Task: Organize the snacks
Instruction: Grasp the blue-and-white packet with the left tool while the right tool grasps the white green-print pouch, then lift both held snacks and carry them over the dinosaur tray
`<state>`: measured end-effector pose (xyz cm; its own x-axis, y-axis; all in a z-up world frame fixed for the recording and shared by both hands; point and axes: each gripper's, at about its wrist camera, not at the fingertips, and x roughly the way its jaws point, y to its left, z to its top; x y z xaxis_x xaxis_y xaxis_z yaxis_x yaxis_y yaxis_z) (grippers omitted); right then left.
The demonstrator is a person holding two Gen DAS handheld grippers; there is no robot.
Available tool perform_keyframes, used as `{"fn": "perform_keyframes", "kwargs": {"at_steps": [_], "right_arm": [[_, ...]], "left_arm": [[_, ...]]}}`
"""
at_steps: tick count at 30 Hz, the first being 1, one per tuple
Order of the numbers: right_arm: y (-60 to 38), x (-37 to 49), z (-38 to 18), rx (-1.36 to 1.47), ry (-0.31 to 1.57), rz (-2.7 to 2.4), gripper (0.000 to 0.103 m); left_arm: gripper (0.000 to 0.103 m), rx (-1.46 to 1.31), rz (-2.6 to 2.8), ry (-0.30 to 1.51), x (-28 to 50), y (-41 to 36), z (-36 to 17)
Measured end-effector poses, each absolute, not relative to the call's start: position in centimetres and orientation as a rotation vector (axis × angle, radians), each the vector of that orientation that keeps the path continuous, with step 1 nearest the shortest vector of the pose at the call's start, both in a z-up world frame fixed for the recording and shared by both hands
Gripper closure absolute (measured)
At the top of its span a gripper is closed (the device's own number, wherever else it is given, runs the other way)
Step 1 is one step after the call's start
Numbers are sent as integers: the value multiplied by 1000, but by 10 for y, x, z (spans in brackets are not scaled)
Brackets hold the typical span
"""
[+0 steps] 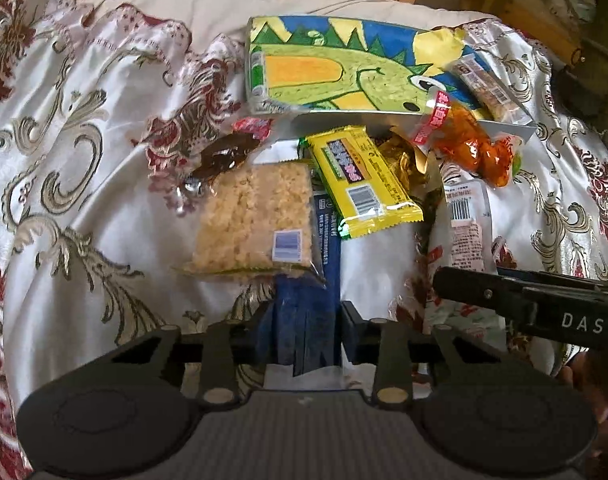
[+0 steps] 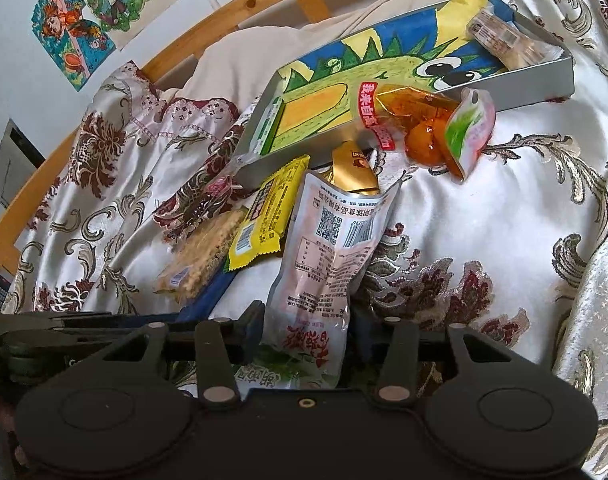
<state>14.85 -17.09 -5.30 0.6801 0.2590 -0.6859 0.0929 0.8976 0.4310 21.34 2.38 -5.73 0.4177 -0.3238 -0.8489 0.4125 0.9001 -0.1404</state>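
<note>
Left wrist view shows the left gripper (image 1: 307, 328) pinching a blue packet (image 1: 304, 320) and the right gripper (image 2: 304, 328) clamping a pale pink pouch (image 2: 323, 264), likely bound for the dinosaur-painted box (image 1: 323, 68) lying toward the bed's (image 1: 84, 208) headboard edge.

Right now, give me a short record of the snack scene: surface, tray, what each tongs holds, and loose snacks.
surface: patterned bedspread
tray: dinosaur tray, one wrapped bar inside
left tongs: shut on blue packet
right tongs: shut on white pouch
loose snacks: rice cake, yellow bar, orange pack
</note>
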Motion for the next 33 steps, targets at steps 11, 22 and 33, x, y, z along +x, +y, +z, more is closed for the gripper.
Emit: {"fn": "perform_keyframes", "kwargs": {"at_steps": [11, 22, 33], "right_arm": [[-176, 146, -51, 495, 820, 97, 65], [-173, 144, -48, 470, 796, 111, 72], [-182, 135, -46, 530, 780, 117, 74]], "left_arm": [[65, 19, -469, 1109, 205, 26, -52], [69, 35, -448, 1113, 206, 22, -54], [71, -56, -471, 1150, 193, 24, -41]]}}
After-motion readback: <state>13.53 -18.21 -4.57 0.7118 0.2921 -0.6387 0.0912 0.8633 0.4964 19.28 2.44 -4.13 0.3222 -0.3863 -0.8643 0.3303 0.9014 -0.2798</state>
